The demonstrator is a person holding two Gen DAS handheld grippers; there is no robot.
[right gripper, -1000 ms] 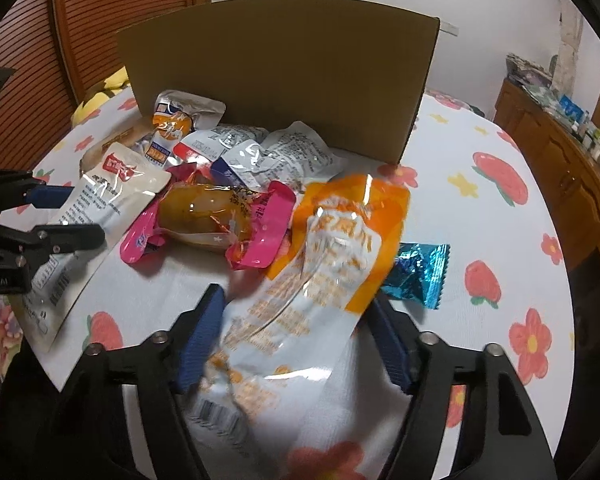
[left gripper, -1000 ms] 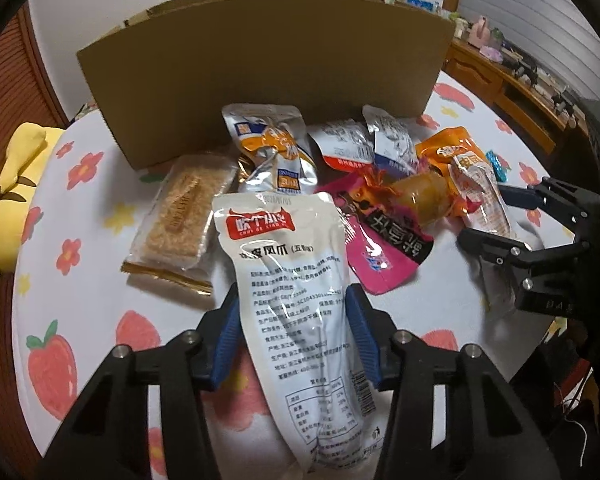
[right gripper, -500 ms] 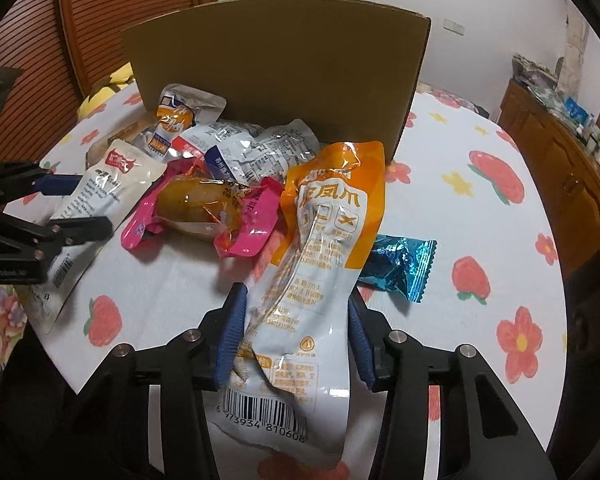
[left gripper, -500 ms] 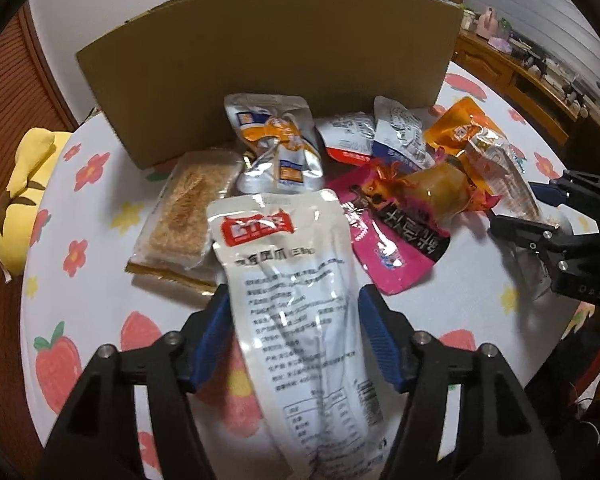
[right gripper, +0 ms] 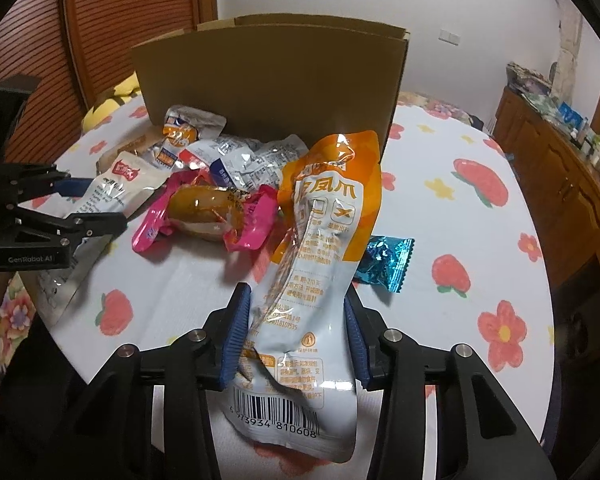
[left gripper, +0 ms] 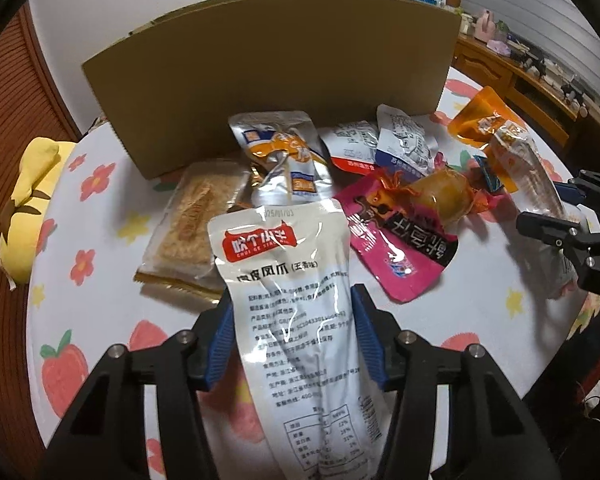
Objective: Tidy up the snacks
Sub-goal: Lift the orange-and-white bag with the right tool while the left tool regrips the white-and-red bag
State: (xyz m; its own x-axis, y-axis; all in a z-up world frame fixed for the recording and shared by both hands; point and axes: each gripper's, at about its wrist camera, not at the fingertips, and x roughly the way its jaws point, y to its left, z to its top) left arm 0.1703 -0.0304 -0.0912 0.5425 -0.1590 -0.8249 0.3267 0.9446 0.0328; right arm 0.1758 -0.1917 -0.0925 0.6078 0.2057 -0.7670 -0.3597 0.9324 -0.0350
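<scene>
Left wrist view: your left gripper (left gripper: 292, 334), just closing, pinches the white chicken-feet pouch (left gripper: 296, 320); your right gripper (right gripper: 298, 338) pinches the orange chicken-feet pouch (right gripper: 320, 248).

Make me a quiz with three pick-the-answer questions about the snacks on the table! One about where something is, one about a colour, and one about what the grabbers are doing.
1. Where is the small blue candy wrapper?
A. beside the orange-and-white pouch
B. inside the cardboard box
C. on the yellow plush toy

2. What colour is the label on the white pouch?
A. green
B. red
C. purple

3. What is the left hand-held gripper doing?
A. hanging empty
B. pinching the box
C. gripping the white pouch

Answers:
1 A, it lies on the tablecloth against that pouch's right edge.
2 B, a red banner sits near its top.
3 C, both blue pads press the pouch's sides.
</scene>
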